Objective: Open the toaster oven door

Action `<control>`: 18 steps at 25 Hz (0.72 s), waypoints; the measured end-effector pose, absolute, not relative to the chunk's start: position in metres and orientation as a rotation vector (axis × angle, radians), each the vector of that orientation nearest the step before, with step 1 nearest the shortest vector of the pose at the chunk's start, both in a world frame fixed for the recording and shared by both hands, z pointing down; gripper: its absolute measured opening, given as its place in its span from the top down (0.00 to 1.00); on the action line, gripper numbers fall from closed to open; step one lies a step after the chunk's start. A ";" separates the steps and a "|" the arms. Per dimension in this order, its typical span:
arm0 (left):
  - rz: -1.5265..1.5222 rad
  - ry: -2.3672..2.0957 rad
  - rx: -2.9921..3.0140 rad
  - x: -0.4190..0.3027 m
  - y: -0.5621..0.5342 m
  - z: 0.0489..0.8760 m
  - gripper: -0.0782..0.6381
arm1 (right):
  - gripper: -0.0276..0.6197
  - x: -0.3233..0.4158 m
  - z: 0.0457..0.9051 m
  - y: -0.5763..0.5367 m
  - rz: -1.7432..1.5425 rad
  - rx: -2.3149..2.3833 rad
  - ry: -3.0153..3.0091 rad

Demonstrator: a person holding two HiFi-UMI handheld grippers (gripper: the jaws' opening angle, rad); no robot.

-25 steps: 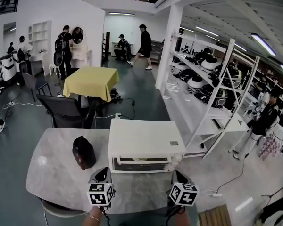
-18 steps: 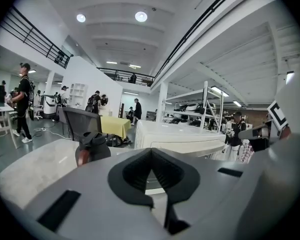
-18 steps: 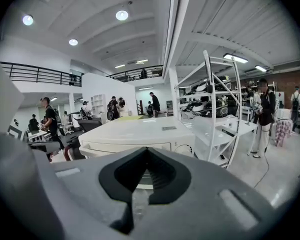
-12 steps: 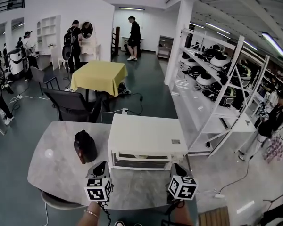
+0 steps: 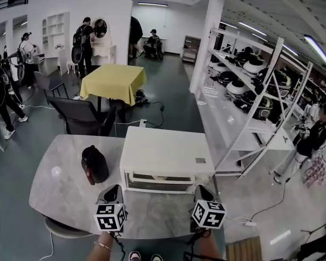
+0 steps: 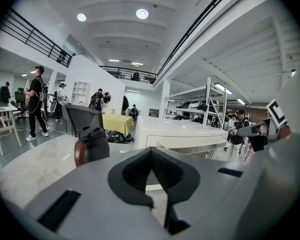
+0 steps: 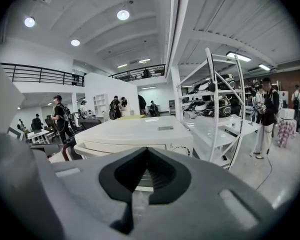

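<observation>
Both tongs clenched, nothing btwn the jaws: left tongs point(image 5: 113, 192) and right tongs point(image 5: 202, 191) sit low at the near table edge. Toaster oven point(image 5: 165, 155) is straight ahead, just far of both, door shut. Its handle point(image 5: 162, 180) runs left-right across the front; neither hand clearly nearer, I'd say. Grey marble table point(image 5: 57, 203), dark jug point(image 5: 94, 164) to the left. Shelving rack point(image 5: 244, 86) on the right, ppl at the far end.

Worktop point(image 5: 65, 197): grey, marble-patterned, rounded corners. Two items stand directly on it. A cream toaster oven point(image 5: 165, 155) sits at the right half, towards the far edge. A dark jug point(image 5: 94, 163) stands upright to its left, near but not touching.
</observation>
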State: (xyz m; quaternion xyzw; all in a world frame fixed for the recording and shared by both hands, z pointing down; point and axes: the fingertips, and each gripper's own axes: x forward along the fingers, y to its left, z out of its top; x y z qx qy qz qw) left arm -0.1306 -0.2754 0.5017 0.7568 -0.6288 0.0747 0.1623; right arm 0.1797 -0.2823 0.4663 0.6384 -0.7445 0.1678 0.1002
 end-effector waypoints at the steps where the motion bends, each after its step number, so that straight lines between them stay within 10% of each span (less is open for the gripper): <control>1: 0.216 -1.795 2.153 -0.132 -0.275 0.503 0.88 | 0.95 0.180 0.467 -0.284 0.499 1.894 -2.198; 18: 0.234 -1.827 2.018 -0.155 -0.259 0.538 0.88 | 0.84 0.174 0.486 -0.305 0.556 1.825 -2.166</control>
